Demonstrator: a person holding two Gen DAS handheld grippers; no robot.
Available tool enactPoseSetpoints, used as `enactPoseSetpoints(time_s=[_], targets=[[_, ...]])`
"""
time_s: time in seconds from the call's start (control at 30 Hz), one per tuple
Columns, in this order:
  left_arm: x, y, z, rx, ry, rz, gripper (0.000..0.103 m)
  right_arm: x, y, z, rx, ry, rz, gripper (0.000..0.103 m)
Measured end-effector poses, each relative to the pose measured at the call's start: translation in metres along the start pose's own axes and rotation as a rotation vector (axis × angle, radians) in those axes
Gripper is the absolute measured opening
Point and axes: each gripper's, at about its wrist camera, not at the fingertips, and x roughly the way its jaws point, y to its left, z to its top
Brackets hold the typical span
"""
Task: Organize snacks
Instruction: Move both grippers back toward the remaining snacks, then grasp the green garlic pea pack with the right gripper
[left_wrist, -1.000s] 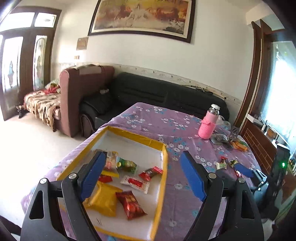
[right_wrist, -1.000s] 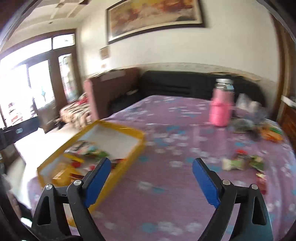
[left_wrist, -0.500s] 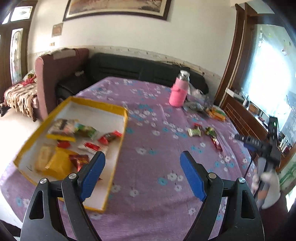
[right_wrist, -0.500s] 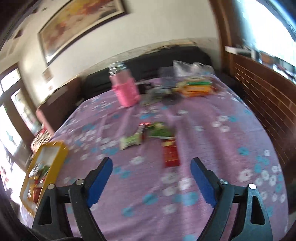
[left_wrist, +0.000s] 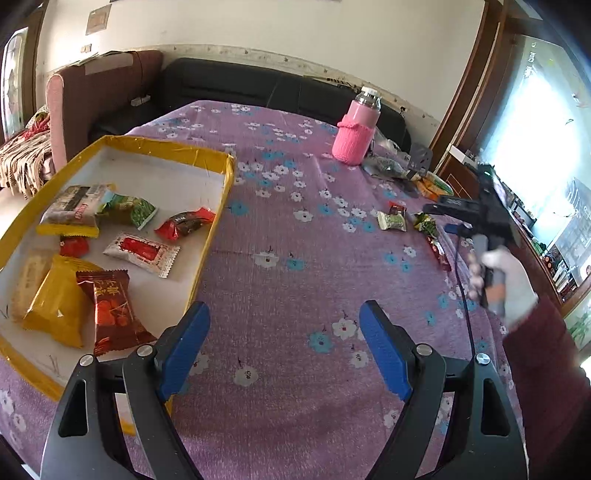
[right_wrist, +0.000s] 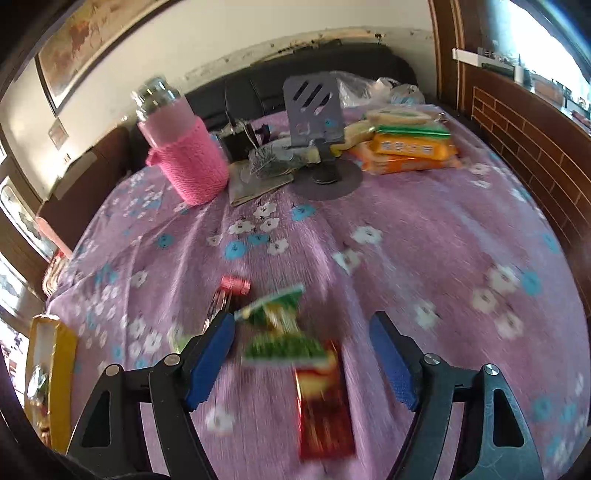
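Both tools tilted downward, nothing gripped

The left tool (left_wrist: 284, 347) has its jaws spread wide and empty; the right tool (right_wrist: 303, 362), held by a hand (left_wrist: 506, 280) in a dark red sleeve (left_wrist: 543, 362), is closing its jaws.

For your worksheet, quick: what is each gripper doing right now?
Left gripper: open, empty.
Right gripper: closing, not gripping; snack packets lie between its jaws.

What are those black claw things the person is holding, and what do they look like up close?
Each claw is a black plastic frame with triangular cut-outs and silver bolt heads, ending in two fingers faced with blue pads. The left claw and right claw look alike. Seen from the left camera, the right one is a dark handheld block trailing a thin black cable, gripped by a hand in a white glove with a dark red sleeve.
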Motion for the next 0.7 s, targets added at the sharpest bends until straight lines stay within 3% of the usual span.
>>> enactPoseSetpoints(time_s=[0.07, 0.13, 0.17, 0.33, 0.5, 0.53, 0.6, 0.7], targets=[[0.004, 0.000, 0.000, 0.003, 0.009, -0.001, 0.083, 0.021, 0.005, 0.005, -0.012, 0.039, -0.015, 0.067], [0.007, 0.002, 0.000, 0.001, 0.017, -0.005, 0.083, 0.029, 0.009, 0.004, -0.013, 0.058, 0.029, 0.053], [0.010, 0.003, 0.000, -0.001, 0.023, -0.007, 0.083, 0.030, 0.012, 0.001, -0.016, 0.070, 0.053, 0.038], [0.013, 0.003, -0.002, -0.010, 0.035, -0.022, 0.083, 0.022, 0.036, -0.028, -0.097, 0.154, 0.158, 0.038], [0.012, 0.005, -0.003, -0.021, 0.037, -0.035, 0.083, -0.006, 0.061, -0.070, -0.197, 0.302, 0.418, 0.045], [0.012, 0.005, -0.003, -0.022, 0.037, -0.036, 0.083, -0.014, 0.062, -0.072, -0.208, 0.281, 0.425, 0.048], [0.014, 0.004, -0.004, -0.024, 0.042, -0.040, 0.083, -0.025, 0.058, -0.066, -0.199, 0.204, 0.380, 0.064], [0.014, 0.001, -0.007, -0.018, 0.050, -0.049, 0.083, -0.019, 0.049, -0.046, -0.118, 0.118, 0.268, 0.064]])
